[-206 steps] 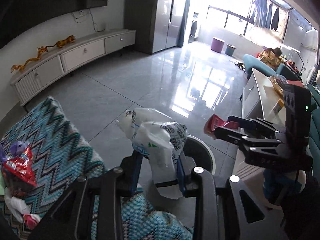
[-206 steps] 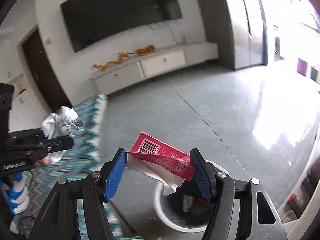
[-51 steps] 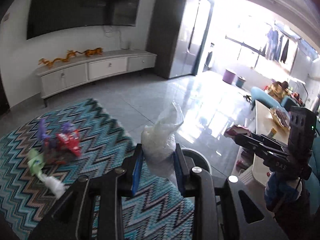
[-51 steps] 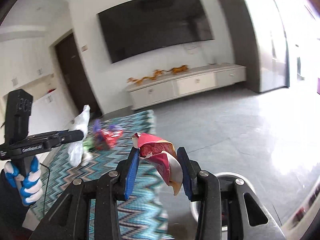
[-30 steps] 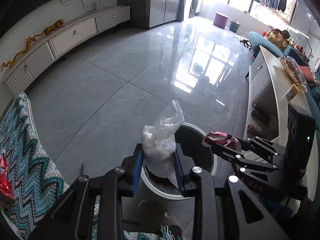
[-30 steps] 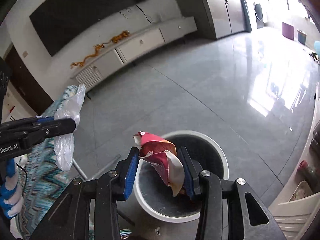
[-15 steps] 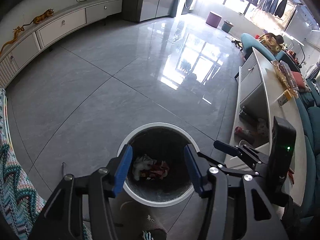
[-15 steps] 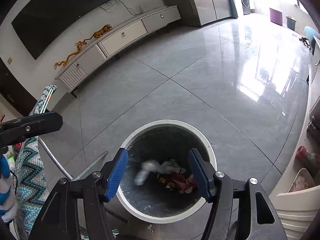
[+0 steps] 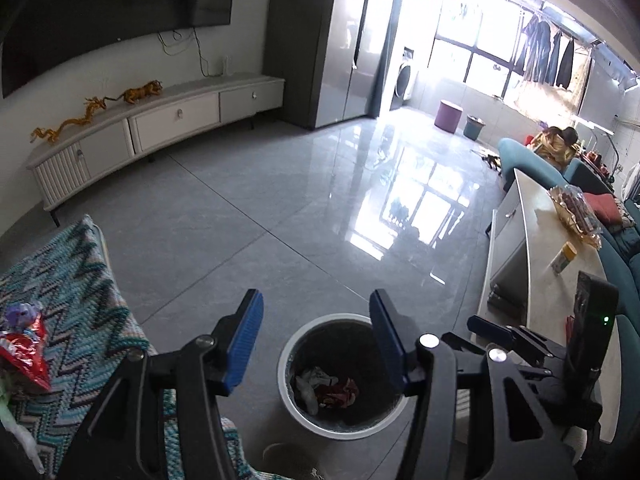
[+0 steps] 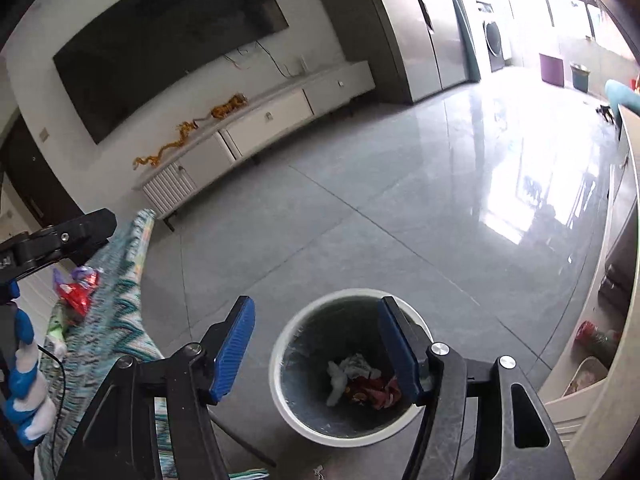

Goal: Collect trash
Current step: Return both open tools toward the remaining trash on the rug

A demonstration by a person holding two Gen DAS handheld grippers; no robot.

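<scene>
At the far left a worktop draped in a teal zigzag cloth (image 9: 76, 300) carries the trash not yet collected: a red wrapper (image 9: 22, 354) with a purple wrapper (image 9: 22, 312) just behind it, and some pale scraps at the cloth's near edge. The same red wrapper (image 10: 76, 294) shows in the right wrist view, lying on the cloth below the tip of the other tool. Next comes the left tool (image 9: 316, 340), jaws spread apart with nothing between the blue pads, poised above the floor. Below and between its fingers stands a round bin with a white rim (image 9: 288, 400) on the grey tiles; crumpled white plastic (image 9: 314, 384) and a red packet (image 9: 338, 392) lie at its bottom. The right tool (image 10: 316, 348) also hangs over the bin (image 10: 280, 392), jaws wide and empty. At the far right runs a long white counter (image 9: 536, 248) bearing a snack bag and a small bottle.
</scene>
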